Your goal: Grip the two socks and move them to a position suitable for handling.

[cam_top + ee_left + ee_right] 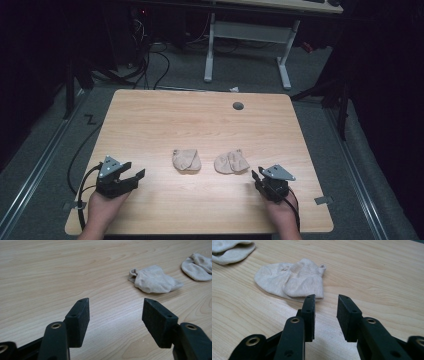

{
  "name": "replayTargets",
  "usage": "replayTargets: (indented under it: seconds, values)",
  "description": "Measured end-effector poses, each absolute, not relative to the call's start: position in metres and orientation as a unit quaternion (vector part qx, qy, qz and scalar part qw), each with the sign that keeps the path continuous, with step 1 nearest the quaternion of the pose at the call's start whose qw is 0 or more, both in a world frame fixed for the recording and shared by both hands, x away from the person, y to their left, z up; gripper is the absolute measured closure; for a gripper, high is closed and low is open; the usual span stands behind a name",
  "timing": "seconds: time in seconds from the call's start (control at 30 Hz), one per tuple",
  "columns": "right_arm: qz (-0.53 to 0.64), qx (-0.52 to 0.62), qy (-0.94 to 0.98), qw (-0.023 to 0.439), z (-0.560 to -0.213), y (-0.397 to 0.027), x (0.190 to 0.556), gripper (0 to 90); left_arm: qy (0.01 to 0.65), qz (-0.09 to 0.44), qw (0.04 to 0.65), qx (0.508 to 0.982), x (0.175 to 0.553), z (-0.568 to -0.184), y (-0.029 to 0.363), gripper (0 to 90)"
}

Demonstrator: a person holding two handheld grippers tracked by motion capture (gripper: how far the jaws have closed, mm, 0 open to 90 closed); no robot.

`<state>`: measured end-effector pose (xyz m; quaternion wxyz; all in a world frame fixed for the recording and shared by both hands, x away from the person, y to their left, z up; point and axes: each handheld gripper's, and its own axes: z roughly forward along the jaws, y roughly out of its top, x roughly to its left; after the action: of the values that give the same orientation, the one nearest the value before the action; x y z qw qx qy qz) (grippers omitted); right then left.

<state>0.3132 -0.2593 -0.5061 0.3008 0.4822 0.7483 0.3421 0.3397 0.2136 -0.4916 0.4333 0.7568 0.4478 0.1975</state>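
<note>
So far nothing is picked up: two beige socks lie folded side by side, slightly apart, mid-surface. Your left hand-held gripper rests near the front edge, jaws wide apart, short of the left sock. Your right hand-held gripper, jaws parted more narrowly, sits just beside the right sock. Every grasp remains ahead.

two beige socks on a light wood-grain table, black grippers.

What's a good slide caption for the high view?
Two open hand-held grippers, left and right, flank two folded beige socks on a wooden table.
</note>
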Motion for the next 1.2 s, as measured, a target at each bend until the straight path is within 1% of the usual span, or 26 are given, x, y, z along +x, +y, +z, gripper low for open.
replayTargets:
  seconds: [0.13, 0.3, 0.5, 0.73, 1.0, 1.2]
  values:
    - [0.342, 0.484, 0.747, 0.302, -0.506, -0.261, 0.313, 70.6, 0.428, 0.194, 0.418, 0.778, 0.343, -0.496, 0.199, 40.3]
    - [0.351, 0.49, 0.737, 0.305, -0.503, -0.264, 0.31, 72.1, 0.406, 0.19, 0.417, 0.791, 0.339, -0.495, 0.188, 40.6]
    - [0.355, 0.491, 0.734, 0.308, -0.5, -0.263, 0.31, 72.9, 0.399, 0.185, 0.42, 0.794, 0.337, -0.494, 0.189, 40.3]
    - [0.363, 0.482, 0.739, 0.3, -0.498, -0.254, 0.313, 74.7, 0.402, 0.178, 0.414, 0.797, 0.337, -0.496, 0.191, 39.0]
    - [0.376, 0.472, 0.745, 0.284, -0.488, -0.242, 0.334, 76.0, 0.395, 0.192, 0.413, 0.798, 0.336, -0.496, 0.19, 36.2]
    - [0.369, 0.484, 0.75, 0.259, -0.493, -0.239, 0.359, 82.9, 0.389, 0.193, 0.412, 0.801, 0.337, -0.496, 0.186, 36.1]
